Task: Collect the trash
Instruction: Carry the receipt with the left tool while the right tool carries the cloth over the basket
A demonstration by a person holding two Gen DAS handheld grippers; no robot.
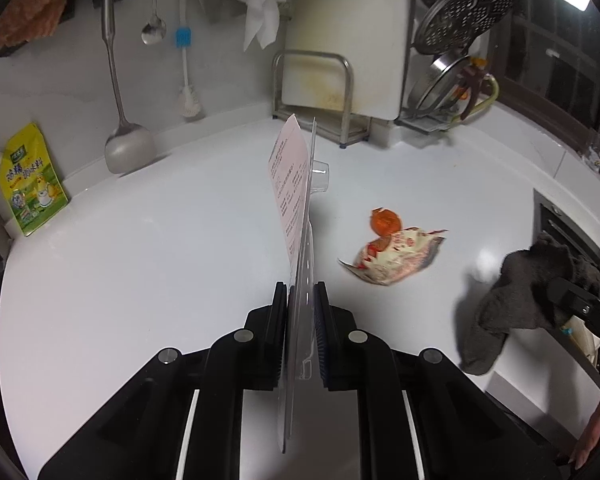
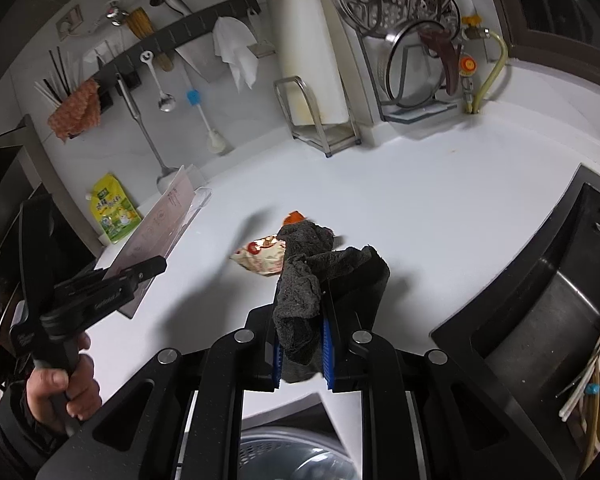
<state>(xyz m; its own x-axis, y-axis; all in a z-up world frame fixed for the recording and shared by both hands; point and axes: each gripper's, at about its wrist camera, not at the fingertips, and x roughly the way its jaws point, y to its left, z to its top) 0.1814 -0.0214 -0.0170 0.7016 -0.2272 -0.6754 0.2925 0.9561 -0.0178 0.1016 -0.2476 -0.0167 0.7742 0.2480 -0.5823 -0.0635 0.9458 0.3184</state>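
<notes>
The white tabletop fills the view, wide and glossy, running back to a wall where utensils hang from a dark rail. At the right edge sits the dark sink, and at the back a white cutting board stands upright in a metal rack, with a perforated steamer plate and pot lids racked beside it. Over on the left, a yellow-green refill pouch leans against the wall. Now the hands: the left gripper is clamped tight on a blister pack, a clear plastic shell with a printed pink card, held edge-on and lifted clear of the tabletop, its fingers pressing both faces. In the right wrist view a person's hand grips that tool's handle. The right gripper is pinched closed on a dark grey cloth, which bunches up above the fingers and droops below them. Lying loose on the tabletop between the two, a crumpled red-and-cream snack wrapper, and touching its far edge, a small orange scrap.
</notes>
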